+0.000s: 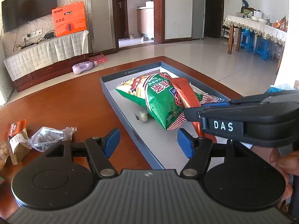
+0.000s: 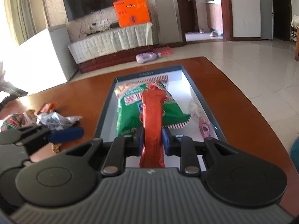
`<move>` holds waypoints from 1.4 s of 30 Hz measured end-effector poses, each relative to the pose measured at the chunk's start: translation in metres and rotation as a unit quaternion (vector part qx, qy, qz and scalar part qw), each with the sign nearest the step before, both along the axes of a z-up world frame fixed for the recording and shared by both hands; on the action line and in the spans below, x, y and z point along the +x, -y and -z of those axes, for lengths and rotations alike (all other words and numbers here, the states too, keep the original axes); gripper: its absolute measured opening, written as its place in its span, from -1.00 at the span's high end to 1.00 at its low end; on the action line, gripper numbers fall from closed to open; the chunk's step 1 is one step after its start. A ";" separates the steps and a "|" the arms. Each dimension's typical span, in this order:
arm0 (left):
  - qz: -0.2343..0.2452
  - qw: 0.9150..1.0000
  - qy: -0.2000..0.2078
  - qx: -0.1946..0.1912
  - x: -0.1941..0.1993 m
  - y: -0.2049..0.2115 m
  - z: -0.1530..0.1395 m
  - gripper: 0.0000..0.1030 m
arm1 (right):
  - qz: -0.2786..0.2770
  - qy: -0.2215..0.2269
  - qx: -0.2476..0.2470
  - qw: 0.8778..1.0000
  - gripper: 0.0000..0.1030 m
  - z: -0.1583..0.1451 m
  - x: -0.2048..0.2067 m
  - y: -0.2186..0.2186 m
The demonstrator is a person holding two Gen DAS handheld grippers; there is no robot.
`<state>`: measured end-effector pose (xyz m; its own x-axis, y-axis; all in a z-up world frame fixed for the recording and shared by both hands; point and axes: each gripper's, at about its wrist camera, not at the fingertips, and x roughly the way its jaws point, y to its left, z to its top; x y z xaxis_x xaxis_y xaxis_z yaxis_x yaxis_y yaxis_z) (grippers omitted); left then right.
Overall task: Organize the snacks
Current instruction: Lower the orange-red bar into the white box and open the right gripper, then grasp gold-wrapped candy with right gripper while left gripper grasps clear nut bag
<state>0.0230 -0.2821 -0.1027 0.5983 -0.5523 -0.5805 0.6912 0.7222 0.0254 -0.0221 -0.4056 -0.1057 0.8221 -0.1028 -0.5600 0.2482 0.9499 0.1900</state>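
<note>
Room: tiled living room with a wall television [image 1: 28, 5], an orange gift box [image 1: 69, 19] on a low cabinet and a purple bottle [image 1: 83, 68] on the floor; we work at a red-brown bench [image 1: 71, 100]
Tray: a shallow grey box tray [image 2: 104, 112] lies on the bench and is where we judge the snacks are being gathered
Already in: a big green snack bag [image 1: 160, 100] lies across the tray; a small pale wrapped sweet [image 1: 143, 116] sits beside it, and a pink packet [image 2: 204, 128] lies along the right wall
In hand: the right claw [image 2: 152, 140] is clamped on a long red packet [image 2: 152, 115], carried above the green bag inside the tray's outline; we judge it is about to be set down, not yet released
Free hand: the left claw [image 1: 149, 141] stands apart with nothing between its blue fingers [image 1: 112, 140], hovering over the near rim of the tray
Left to do: a crumpled clear wrapper [image 1: 50, 139], a brown-red packet [image 1: 17, 128] and other small packets lie on the bench left of the tray; we judge the job about half done
Hard to tell: the lower end of the red packet is hidden behind the right claw; packets at the left edge are cut off; print on the bags is unreadable; what lies under the green bag we cannot see
</note>
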 end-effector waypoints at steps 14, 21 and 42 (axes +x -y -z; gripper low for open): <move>-0.010 1.000 0.000 -0.007 0.001 -0.003 -0.006 -0.41 | 0.009 0.035 -0.017 0.999 0.11 -0.015 -0.018 -0.010; -0.020 1.000 0.007 -0.008 0.001 -0.018 -0.011 -0.41 | -0.005 0.058 -0.018 0.998 0.11 -0.023 -0.017 -0.024; -0.123 0.992 0.017 0.025 0.030 -0.167 -0.013 -0.41 | -0.122 0.032 -0.033 0.991 0.11 -0.022 0.029 -0.118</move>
